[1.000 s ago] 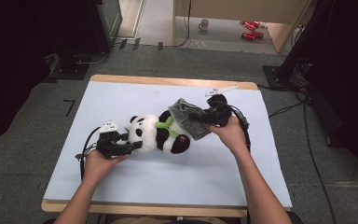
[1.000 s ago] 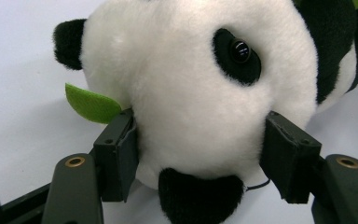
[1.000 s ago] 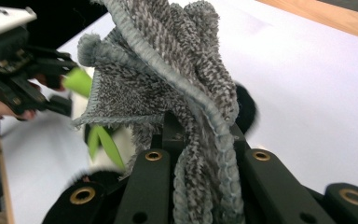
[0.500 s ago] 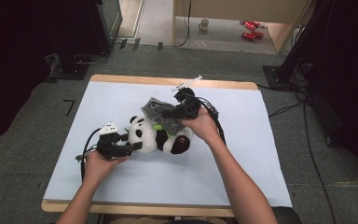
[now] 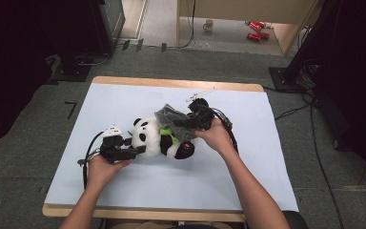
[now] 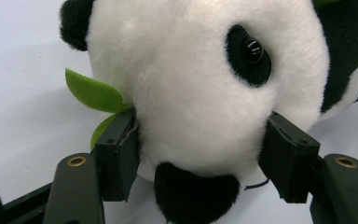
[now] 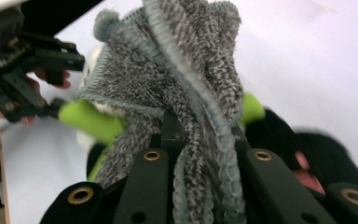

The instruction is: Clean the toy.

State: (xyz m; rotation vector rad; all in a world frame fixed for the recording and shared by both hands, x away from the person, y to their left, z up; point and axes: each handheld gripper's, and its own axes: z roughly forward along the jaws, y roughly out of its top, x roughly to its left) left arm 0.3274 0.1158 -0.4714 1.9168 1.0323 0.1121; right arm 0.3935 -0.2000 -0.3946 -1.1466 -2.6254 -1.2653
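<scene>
Pale blue covering lies over the wooden desk (image 5: 124,102), which stands on grey carpet; at the left, the left gripper (image 5: 134,151) has its fingers (image 6: 117,154) pressed against both sides of the head of a toy panda (image 5: 158,138), gripping it; the panda lies on its side near the middle of the desk, a green felt leaf (image 6: 93,93) showing beside its head; to the right, a grey knitted cloth (image 5: 169,117) is draped over the panda's body; the right gripper (image 5: 183,125) has its fingers (image 7: 147,182) closed tight on a fold of this cloth, holding it above the panda; one pink-soled black foot (image 5: 187,150) points toward the person.
</scene>
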